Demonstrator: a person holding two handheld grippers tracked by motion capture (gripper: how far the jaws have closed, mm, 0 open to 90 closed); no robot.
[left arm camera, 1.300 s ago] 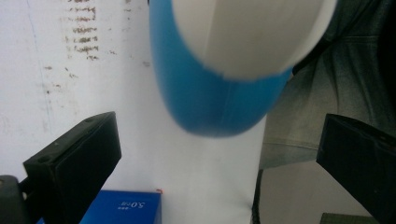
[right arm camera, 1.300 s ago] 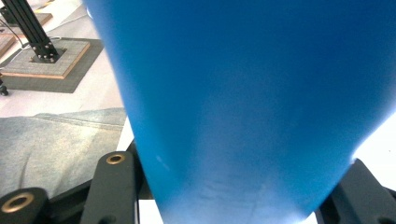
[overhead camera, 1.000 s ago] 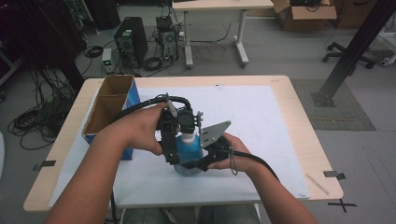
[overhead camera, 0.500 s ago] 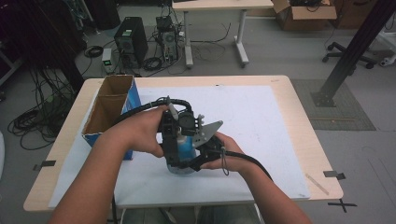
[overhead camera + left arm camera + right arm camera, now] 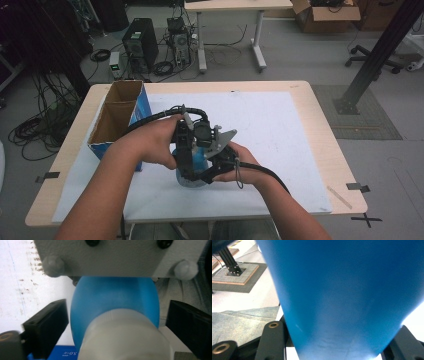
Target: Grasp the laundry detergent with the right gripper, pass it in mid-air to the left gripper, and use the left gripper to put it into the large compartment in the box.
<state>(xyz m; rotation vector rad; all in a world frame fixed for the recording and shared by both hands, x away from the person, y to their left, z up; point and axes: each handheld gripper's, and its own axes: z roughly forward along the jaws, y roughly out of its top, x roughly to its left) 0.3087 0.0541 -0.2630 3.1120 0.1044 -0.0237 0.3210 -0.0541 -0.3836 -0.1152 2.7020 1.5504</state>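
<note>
A blue bottle point(image 5: 199, 159) with a white cap point(image 5: 127, 337) is held just above the white sheet near the table's front. My right gripper point(image 5: 339, 340) is shut on the bottle's blue body point(image 5: 347, 290), a jaw pressed to each side. My left gripper point(image 5: 118, 307) comes at the bottle's top, and its jaws have just been closing with the cap between them. A narrow gap still separates each black pad point(image 5: 47, 322) from the cap. In the high view the left gripper point(image 5: 187, 162) and the right gripper point(image 5: 216, 167) meet at the bottle. The right gripper's grey plate point(image 5: 100, 257) is close above.
An open cardboard box point(image 5: 117, 117) with a blue side stands at the table's left. A white sheet point(image 5: 280, 130) covers most of the wooden table point(image 5: 345, 165). Computers and cables lie on the floor beyond the far edge.
Both hands and the bottle have drifted slightly to the left. The right gripper keeps its hold on the bottle.
</note>
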